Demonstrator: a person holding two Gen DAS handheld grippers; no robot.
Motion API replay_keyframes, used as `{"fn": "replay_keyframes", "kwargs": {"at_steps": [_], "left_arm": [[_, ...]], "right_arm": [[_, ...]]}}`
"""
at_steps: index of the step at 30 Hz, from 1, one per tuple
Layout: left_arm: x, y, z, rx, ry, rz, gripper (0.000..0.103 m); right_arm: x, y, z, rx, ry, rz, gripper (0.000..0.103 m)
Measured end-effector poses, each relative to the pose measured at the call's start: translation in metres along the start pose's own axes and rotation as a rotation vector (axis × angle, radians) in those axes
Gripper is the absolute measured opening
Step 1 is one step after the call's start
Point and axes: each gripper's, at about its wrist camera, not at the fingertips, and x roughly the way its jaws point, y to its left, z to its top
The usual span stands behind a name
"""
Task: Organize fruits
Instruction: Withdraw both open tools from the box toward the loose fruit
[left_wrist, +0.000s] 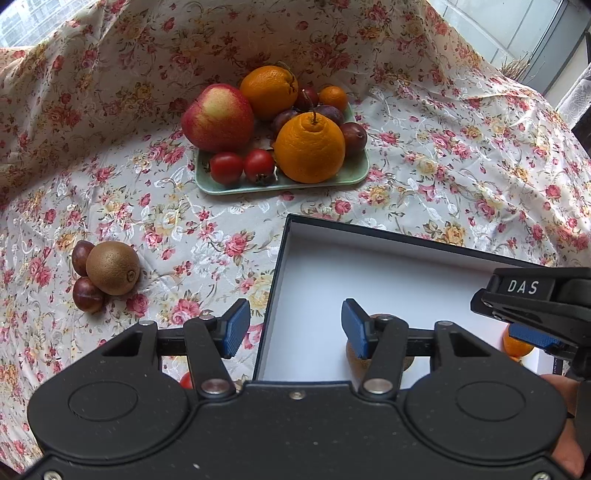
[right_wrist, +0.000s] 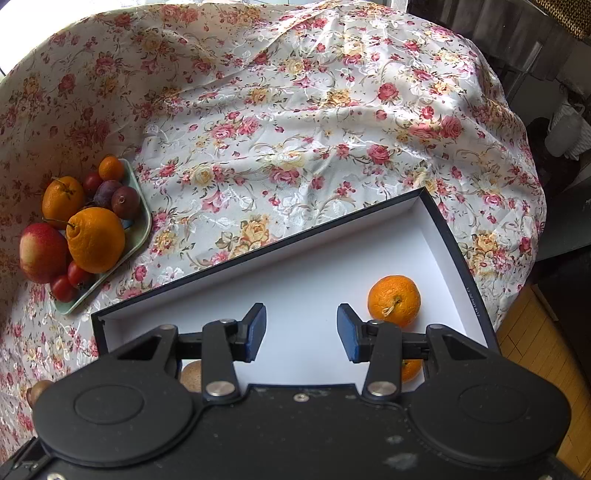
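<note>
Fruit sits in three places on the floral tablecloth. The left gripper hangs with jaws apart and empty over the left wall of the white-lined box; a kiwi with two chestnut-brown fruits touching it lies to its far left. The right gripper hovers over the box floor, jaws parted, gripping nothing; a mandarin rests just to its right inside the box. The green tray of apple, oranges, plums and tomatoes stands farther off.

White letters "DAS" stand on the right gripper body.
</note>
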Motion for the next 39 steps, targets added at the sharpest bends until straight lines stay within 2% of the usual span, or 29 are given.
{"fn": "replay_keyframes", "kwargs": {"at_steps": [19,24,29,34,39], "left_arm": [[-0.013,0.114,0.001,-0.170,0.008,0.059,0.060],[-0.013,0.153,-0.002,-0.238,0.028,0.071,0.060],[-0.015,0.193,-0.006,-0.320,0.044,0.133,0.060],[-0.016,0.228,-0.011,-0.406,0.061,0.139,0.060],[-0.014,0.247,-0.018,-0.424,0.078,0.153,0.060]], "right_arm": [[-0.009,0.111,-0.043,-0.247,-0.054,0.102,0.040],[-0.008,0.144,-0.058,-0.309,-0.032,0.142,0.038],[-0.005,0.174,-0.074,-0.370,-0.023,0.162,0.037],[-0.005,0.197,-0.088,-0.402,-0.024,0.173,0.037],[0.001,0.210,-0.098,-0.412,0.016,0.183,0.037]]}}
